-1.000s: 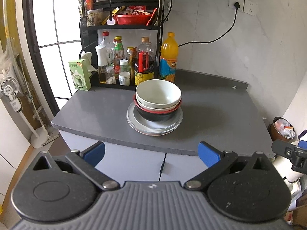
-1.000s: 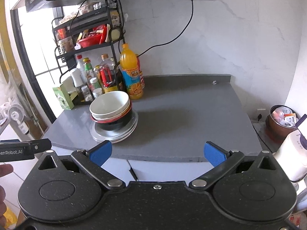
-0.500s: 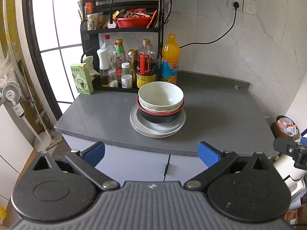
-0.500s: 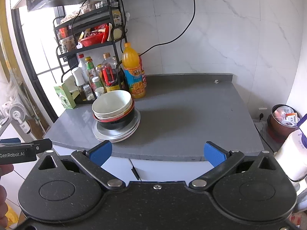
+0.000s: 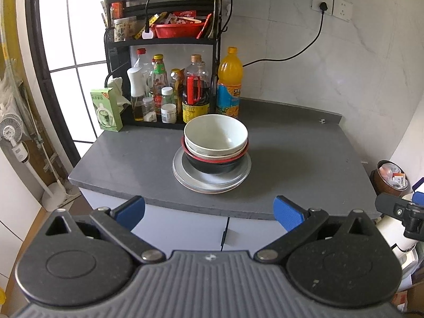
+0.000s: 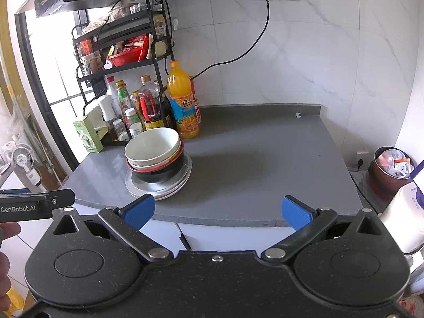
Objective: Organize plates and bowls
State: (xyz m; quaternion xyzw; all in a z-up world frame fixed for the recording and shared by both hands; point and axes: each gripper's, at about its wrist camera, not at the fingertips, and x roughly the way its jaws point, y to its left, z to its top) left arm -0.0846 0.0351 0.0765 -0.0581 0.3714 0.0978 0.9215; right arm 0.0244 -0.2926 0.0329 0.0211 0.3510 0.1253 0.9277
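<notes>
Before the counter edge, two hand-held grippers, both empty. Left gripper [image 5: 209, 212]: two blue-padded fingers [image 5: 131, 210] spread wide, nothing between them, held short of the worktop. Right gripper [image 6: 216, 210]: two blue-padded fingers [image 6: 294, 213] likewise spread wide, grasping nothing, also short of the worktop. Part of the left gripper body shows at the left margin of the right wrist view, with a fingertip of the person's hand [image 6: 9, 232] beneath it.

Grey countertop [image 5: 291, 164]: one, with white cabinet doors [image 5: 182, 228] below.

Stack of dishes [image 5: 212, 156], one, standing near the front middle of the countertop, apart from both grippers. Contents, top to bottom: white bowl [image 5: 216, 135], one, uppermost and empty; a second pale bowl rim just beneath it, nested; black bowl with red rim [image 5: 212, 165], one; plates [image 5: 209, 182], at least two by their rims, exact count cannot be told.

Behind the stack: orange drink bottle [image 5: 230, 84], one, upright near the wall; black wire rack [image 5: 161, 39], one, its lowest level crowded with condiment bottles; red basket [image 5: 179, 29], one, on a shelf above; green carton [image 5: 106, 109], one, left of the rack.

Wall: two sockets, one carrying a black plug and cable [image 5: 322, 6].
</notes>
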